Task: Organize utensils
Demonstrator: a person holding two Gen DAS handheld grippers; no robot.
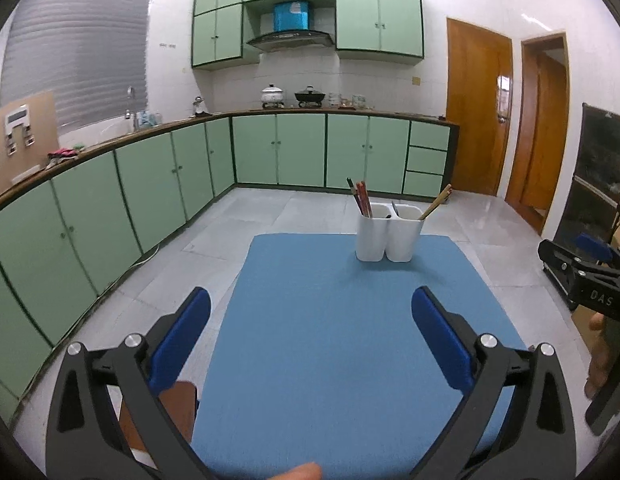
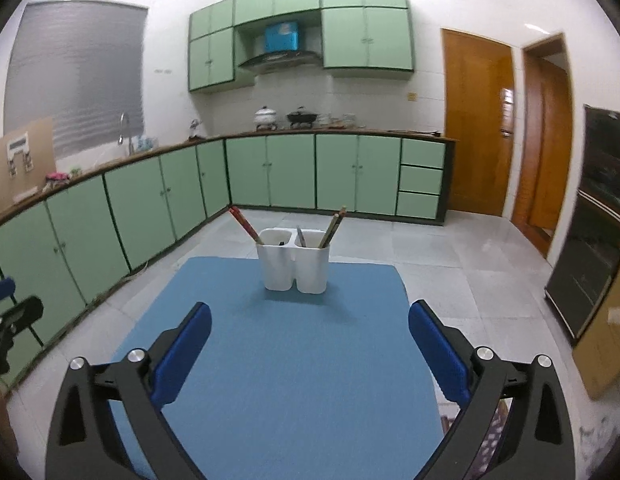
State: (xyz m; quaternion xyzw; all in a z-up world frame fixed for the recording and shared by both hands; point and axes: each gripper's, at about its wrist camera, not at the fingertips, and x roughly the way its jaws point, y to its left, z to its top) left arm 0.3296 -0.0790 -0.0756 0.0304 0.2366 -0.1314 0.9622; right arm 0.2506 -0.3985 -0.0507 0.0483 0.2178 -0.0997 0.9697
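Blue cloth covers the bench, and on its far part stands a white two-compartment utensil holder. In the left wrist view the holder stands far ahead of the left gripper and a little to the right of its line; in the right wrist view it stands far ahead of the right gripper, slightly to the left of centre. Both grippers are well apart from it.

The holder's left compartment carries red and dark chopsticks that lean to the left. Its right compartment holds wooden chopsticks leaning to the right, and a dark utensil whose kind is too small to tell.

The left gripper's blue-padded jaws stand wide apart with only bare cloth between them. The right gripper's jaws are likewise spread wide, nothing between them. The right gripper also shows at the right edge of the left wrist view, held by a hand. Part of a fingertip shows at the bottom of that view.

Behind the bench lie a grey tiled floor, green cabinets with pots on their top, and wooden doors to the right.
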